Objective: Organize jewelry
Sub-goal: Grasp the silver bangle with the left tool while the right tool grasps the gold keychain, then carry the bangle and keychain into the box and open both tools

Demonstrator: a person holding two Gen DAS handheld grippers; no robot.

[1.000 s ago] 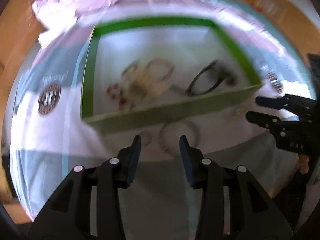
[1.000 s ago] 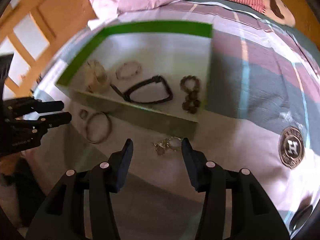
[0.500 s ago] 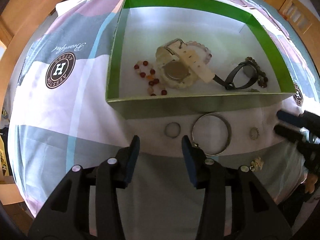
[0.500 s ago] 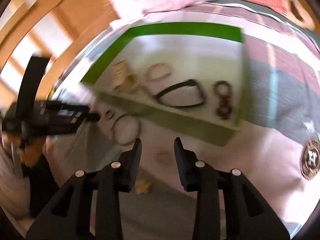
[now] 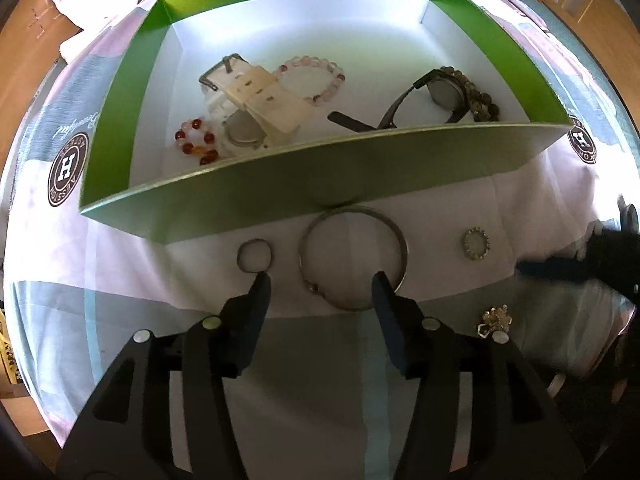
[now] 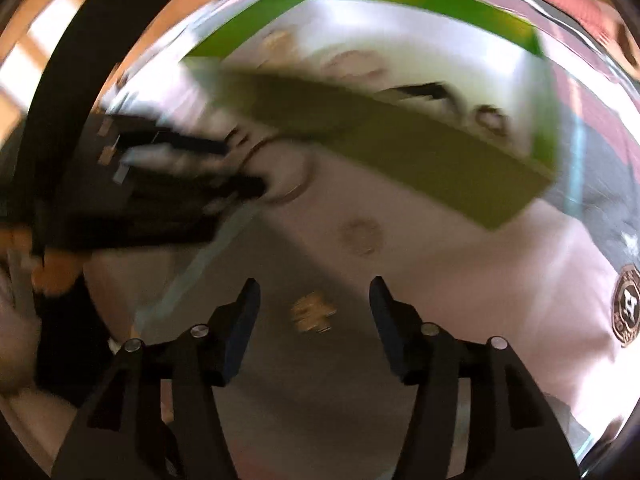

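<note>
Now, notes on the change:

Left tool (image 5: 320,280): jaws opening, wider than half a second ago, nothing clamped. It has come down closer to the bedspread (image 5: 280,360); its tips now straddle the near arc of the silver bangle (image 5: 354,256), left tip just beside the small ring (image 5: 255,255).

Right tool (image 6: 314,294): jaws opening after a brief narrowing, nothing between the pads. It has swung across so that the gold earring (image 6: 312,312) now lies on the bed just ahead of its gap. View is badly smeared; contact cannot be told.

Loose pieces: bangle, small ring, crystal ring (image 5: 476,243) and the gold earring remain on the bedspread in front of the green box (image 5: 320,184), none moved since half a second ago.

Already boxed: cream-strap watch (image 5: 256,108), pink bead bracelet (image 5: 316,80), red bead bracelet (image 5: 196,140), black watch (image 5: 436,92), dark bead bracelet (image 5: 480,100).

Reading: each tool looks lined up on its own piece, left on the bangle, right on the earring. Roughly half the task seems left, four pieces to lift in.

Risk: the thin bangle lies flat on soft cloth, so the pads may pinch fabric with it.
</note>
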